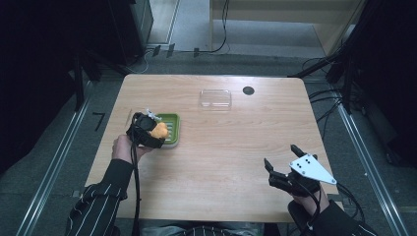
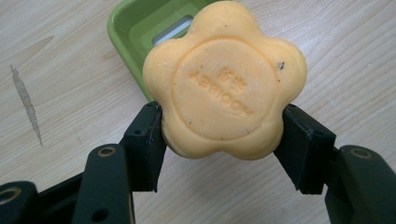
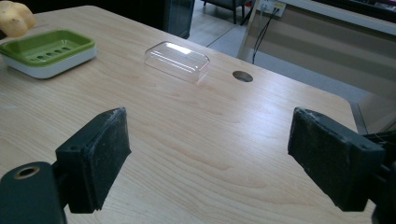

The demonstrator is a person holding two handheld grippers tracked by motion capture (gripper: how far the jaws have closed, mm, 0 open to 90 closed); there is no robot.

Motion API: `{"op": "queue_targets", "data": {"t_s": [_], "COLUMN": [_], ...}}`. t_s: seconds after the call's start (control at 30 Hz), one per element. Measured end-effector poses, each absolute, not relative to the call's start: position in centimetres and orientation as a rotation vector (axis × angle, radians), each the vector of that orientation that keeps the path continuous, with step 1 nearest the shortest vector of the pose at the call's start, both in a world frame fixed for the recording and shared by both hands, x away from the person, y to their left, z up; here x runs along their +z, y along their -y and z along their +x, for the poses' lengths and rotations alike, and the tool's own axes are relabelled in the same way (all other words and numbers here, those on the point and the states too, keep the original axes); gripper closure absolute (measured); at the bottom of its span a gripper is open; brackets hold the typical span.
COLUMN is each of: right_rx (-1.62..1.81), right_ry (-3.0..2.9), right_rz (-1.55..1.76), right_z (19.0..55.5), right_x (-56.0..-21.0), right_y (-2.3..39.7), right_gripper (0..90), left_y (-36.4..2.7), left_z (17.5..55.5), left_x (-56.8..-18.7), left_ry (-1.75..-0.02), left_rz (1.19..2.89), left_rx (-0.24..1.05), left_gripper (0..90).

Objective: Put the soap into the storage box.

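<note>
soap dish [image 2: 135,28]: top cut off, part hidden | soap [image 2: 224,81] stamp: unreadable

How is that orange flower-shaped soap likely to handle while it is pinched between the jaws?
The soap looks stiff: it keeps its lobed outline and embossed stamp where the left hand-held gripper clamps it. Its smooth, waxy face suggests it may slip, especially as the pads bear on rounded lobes. Flat and thick, it would probably lie still in the green dish rather than roll.

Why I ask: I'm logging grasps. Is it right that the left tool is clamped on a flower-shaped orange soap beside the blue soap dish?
Nearly: the soap dish is green, not blue, as the left gripper view shows. The left tool is indeed clamped on the flower-shaped orange soap beside it.
</note>
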State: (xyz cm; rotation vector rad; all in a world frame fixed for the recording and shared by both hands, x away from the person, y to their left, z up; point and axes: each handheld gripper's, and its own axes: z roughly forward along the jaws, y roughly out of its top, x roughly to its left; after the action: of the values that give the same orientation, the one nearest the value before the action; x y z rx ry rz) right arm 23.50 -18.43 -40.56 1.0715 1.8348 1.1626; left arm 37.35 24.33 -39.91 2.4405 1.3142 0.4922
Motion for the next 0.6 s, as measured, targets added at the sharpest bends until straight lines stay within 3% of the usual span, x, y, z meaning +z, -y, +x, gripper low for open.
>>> {"op": "queue_targets", "data": {"t_s": [0.6], "right_rx": [1.163], "right_ry": [-1.834], "right_rz": [1.071], "right_z": [23.5], "right_x": [-40.6], "right_y": [18.4], "right_gripper": [13.4], "left_y": [-24.0], "left_z": [39.2], "left_x": [-40.0], "left_ry": [-1.324], "left_rz": [2.425], "left_rx": [0.507], "left_gripper": [39.6]}}
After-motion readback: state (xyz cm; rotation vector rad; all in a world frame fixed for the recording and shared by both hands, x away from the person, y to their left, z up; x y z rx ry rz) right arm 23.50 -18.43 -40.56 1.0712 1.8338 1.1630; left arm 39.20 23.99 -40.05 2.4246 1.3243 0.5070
